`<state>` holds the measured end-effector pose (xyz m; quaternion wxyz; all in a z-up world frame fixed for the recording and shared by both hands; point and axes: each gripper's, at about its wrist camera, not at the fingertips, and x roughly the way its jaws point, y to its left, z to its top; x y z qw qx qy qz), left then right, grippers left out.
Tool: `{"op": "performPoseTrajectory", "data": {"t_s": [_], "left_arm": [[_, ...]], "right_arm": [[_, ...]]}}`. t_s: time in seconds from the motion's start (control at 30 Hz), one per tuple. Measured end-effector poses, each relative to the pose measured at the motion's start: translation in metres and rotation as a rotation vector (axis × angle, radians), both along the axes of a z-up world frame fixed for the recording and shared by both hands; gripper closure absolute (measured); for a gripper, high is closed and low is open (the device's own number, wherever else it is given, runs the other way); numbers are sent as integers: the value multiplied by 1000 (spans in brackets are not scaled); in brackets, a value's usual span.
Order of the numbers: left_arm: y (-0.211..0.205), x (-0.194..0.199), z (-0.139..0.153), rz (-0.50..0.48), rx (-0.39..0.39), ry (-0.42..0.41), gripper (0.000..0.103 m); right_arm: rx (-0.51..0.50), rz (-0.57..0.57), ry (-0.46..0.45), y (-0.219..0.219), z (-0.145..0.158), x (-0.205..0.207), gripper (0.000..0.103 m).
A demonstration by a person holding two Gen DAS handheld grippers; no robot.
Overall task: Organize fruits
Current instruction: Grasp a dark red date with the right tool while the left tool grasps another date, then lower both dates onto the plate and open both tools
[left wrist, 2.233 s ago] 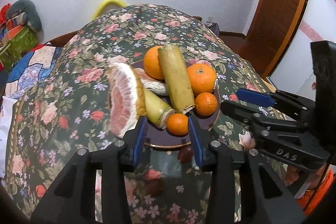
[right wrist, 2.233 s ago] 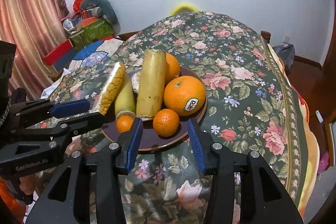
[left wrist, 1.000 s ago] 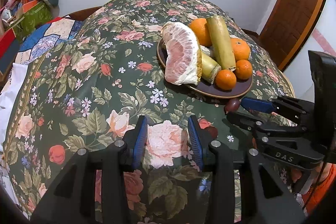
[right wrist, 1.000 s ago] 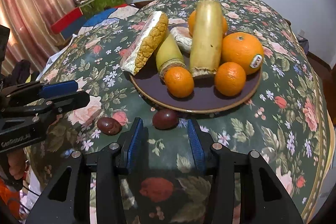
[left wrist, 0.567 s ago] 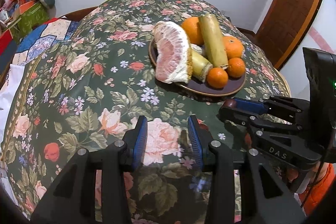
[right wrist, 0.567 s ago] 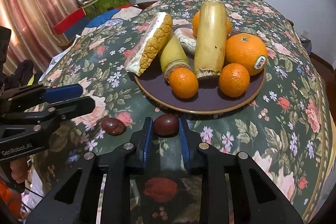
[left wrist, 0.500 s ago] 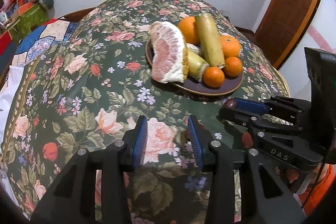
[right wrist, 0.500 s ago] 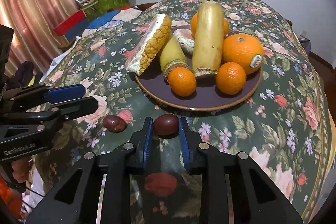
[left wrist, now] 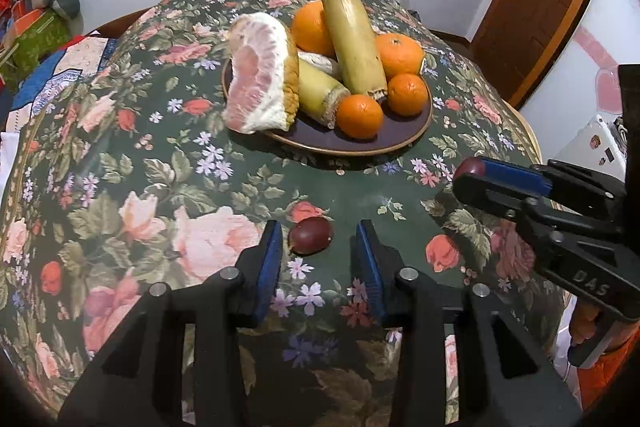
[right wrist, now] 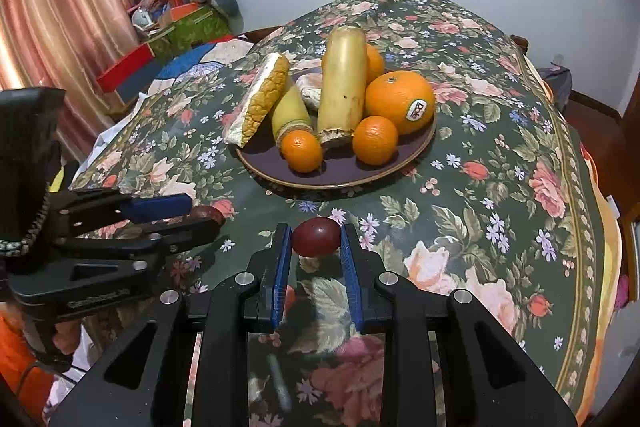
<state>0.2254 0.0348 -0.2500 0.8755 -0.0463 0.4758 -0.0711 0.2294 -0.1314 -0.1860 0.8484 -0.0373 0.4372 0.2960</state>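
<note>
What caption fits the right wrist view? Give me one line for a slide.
Right gripper clamps a dark red fruit before the loaded fruit plate.

right claw [right wrist: 316, 247] clamped, blue pads pressing both sides of the dark red fruit [right wrist: 316, 237] at the fingertips, held low and level. left claw [left wrist: 318, 253] jaws spread wide, tips down near the table, straddling a second dark fruit [left wrist: 311, 235] without touching it. both claws side by side, pointing the same way
</note>
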Motion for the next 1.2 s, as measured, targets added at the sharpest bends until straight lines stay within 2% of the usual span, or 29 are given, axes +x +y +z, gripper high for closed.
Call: {"op": "performPoseTrajectory", "data": {"t_s": [0.13,0.27,0.6,0.9,1.2], "left_arm": [[0,3,-6,16,16,5,78],[2,2,-5,16,25,1,84],[6,2,13,28,14,-43,85],[5,23,35,38,10,-110,84],[-1,44,29,29,17,-108,84]], "right_arm": [[5,-3,0,-3,1,-1,80],[12,-8,-3,-4,2,-1,80],[27,-26,-19,-7,8,6,80],[43,-36,-56,-5,19,24,80],[35,-28,-49,5,10,42,80]]}}
